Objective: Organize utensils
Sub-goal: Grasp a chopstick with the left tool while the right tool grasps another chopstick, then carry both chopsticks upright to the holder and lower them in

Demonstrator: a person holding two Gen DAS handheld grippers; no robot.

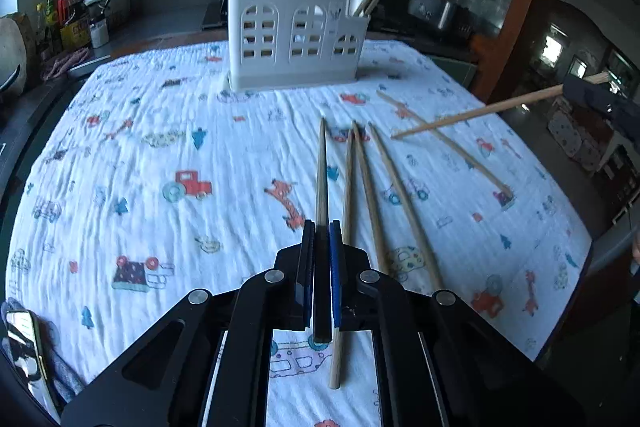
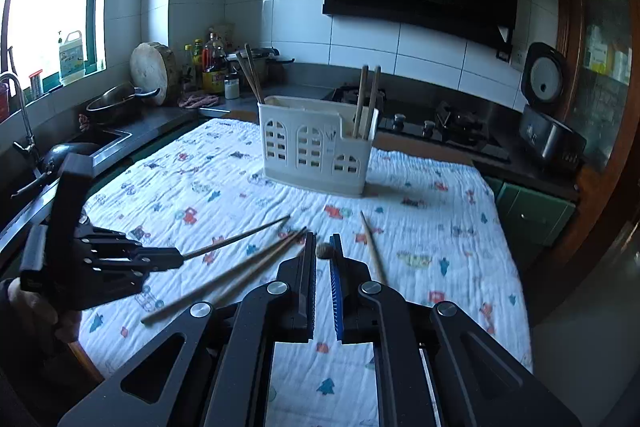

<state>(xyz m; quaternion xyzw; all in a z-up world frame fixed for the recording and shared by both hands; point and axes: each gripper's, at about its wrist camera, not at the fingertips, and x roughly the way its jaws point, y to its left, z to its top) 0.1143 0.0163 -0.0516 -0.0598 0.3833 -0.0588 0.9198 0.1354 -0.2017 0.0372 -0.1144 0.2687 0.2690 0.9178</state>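
A white utensil holder (image 1: 296,39) stands at the far side of the patterned cloth; it also shows in the right wrist view (image 2: 316,147). Two chopsticks stand in each end of it. My left gripper (image 1: 322,239) is shut on a dark chopstick (image 1: 322,179) that points toward the holder, held above the cloth. My right gripper (image 2: 323,247) is shut on a light chopstick (image 1: 480,113), seen end-on in its own view (image 2: 325,251). Three chopsticks (image 1: 376,195) lie on the cloth beside the left gripper, and another (image 1: 448,143) lies further right.
The cloth (image 1: 160,155) covers the table. A stove (image 2: 436,127) and rice cooker (image 2: 548,123) are behind the holder. A sink, pan and bottles (image 2: 212,67) are at left. A phone (image 1: 28,343) lies at the near left corner.
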